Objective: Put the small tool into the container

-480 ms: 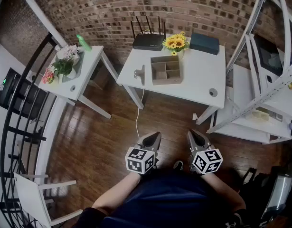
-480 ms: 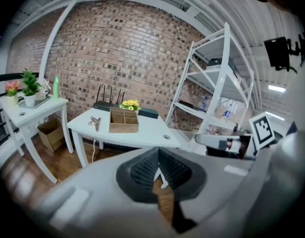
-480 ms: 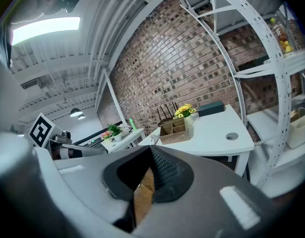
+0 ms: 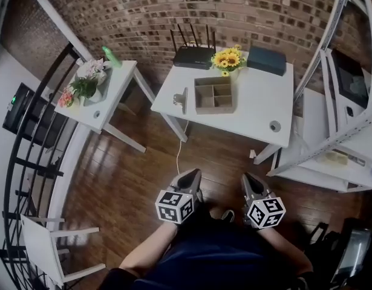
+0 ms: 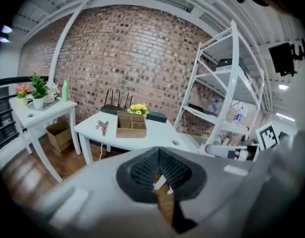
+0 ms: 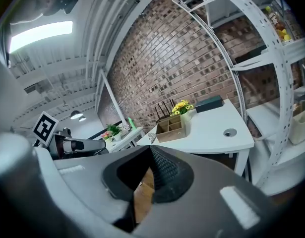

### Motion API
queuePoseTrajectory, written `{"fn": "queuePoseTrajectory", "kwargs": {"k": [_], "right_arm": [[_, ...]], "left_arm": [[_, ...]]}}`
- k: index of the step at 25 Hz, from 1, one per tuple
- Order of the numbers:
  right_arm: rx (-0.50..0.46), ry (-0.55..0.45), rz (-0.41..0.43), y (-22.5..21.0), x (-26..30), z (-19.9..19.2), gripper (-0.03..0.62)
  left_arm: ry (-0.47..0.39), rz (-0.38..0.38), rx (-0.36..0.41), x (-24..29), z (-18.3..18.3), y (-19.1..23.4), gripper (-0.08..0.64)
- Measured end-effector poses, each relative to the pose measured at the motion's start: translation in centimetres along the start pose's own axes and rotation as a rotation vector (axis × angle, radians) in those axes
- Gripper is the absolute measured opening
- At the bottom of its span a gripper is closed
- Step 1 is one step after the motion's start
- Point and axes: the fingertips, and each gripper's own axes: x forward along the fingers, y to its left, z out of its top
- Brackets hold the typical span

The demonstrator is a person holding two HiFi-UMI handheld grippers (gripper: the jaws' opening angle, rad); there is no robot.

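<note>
The small tool, a metal clip (image 4: 181,98) (image 5: 102,128), lies at the left edge of the white table (image 4: 258,110). Just right of it stands the container, a brown wooden box with compartments (image 4: 214,95) (image 5: 131,125) (image 6: 171,128). My left gripper (image 4: 191,177) (image 5: 159,175) and right gripper (image 4: 250,180) (image 6: 151,175) are held low over the wooden floor, well short of the table and pointing toward it. Both are shut with nothing between their jaws.
At the table's back are a black router (image 4: 193,56), sunflowers (image 4: 228,59) and a dark box (image 4: 267,60). A second white table with potted plants (image 4: 89,83) stands to the left. White metal shelving (image 4: 349,132) is on the right, and a white cable (image 4: 177,156) hangs to the floor.
The head view has shifted a little, so the table sits slightly lower and to the right. Both grippers stay low and shut.
</note>
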Motion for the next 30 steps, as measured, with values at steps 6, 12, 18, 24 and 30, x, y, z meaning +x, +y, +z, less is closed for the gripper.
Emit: {"fn": "queuePoseTrajectory", "kwargs": {"k": [6, 12, 18, 24, 30], "right_arm": [[-0.006, 0.022, -0.048, -1.8, 4.1, 0.6, 0.011], [-0.048, 0.004, -0.139, -3.0, 10.0, 4.9, 0.011], [-0.121, 0.003, -0.189, -1.8, 16.9, 8.7, 0.011], [-0.144, 0.034, -0.219, -1.5, 22.3, 9.7, 0.011], [-0.142, 0.062, -0.207, -1.9, 26.0, 10.5, 0.011]], "left_arm": [[-0.017, 0.013, -0.023, 3.7, 2.3, 5.3, 0.003], [-0.029, -0.049, -0.035, 8.7, 6.1, 10.3, 0.012], [-0.051, -0.080, -0.063, 12.6, 10.3, 17.6, 0.020], [-0.019, -0.061, -0.139, 16.6, 11.4, 25.3, 0.080], [0.073, -0.022, -0.163, 20.0, 10.8, 29.6, 0.134]]}}
